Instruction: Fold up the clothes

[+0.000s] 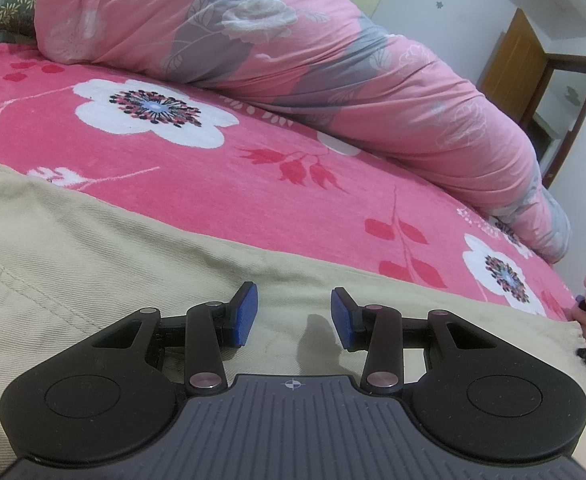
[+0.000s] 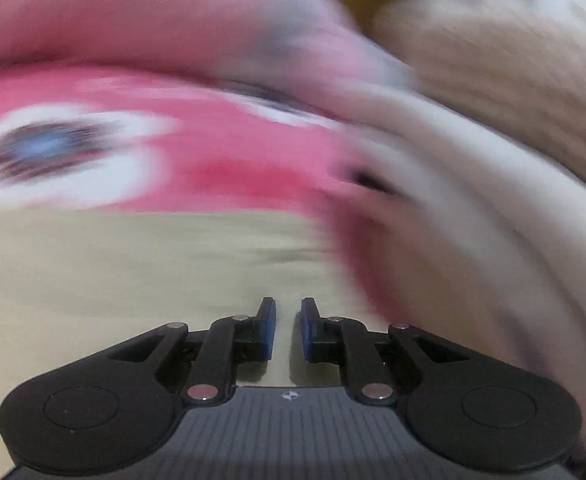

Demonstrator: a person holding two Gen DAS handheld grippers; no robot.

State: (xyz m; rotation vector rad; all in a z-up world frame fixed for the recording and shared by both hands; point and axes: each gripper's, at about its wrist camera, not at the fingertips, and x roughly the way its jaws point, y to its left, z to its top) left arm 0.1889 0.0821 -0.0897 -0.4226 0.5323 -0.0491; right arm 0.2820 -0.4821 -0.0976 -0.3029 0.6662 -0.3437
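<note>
A beige twill garment point(image 1: 105, 248) with stitched seams lies flat on a pink flowered bed cover point(image 1: 221, 176). My left gripper point(image 1: 294, 316) hovers just over the garment, jaws open wide, blue pads empty. In the right wrist view, which is blurred by motion, the same beige garment point(image 2: 133, 264) fills the lower half. My right gripper point(image 2: 287, 330) is over it with a narrow gap between its blue pads and nothing between them.
A rolled pink and grey floral quilt point(image 1: 293, 48) lies along the far side of the bed. A cream knitted cloth point(image 2: 493, 128) lies at the right. A wooden door point(image 1: 513, 64) and a white wall stand beyond the bed.
</note>
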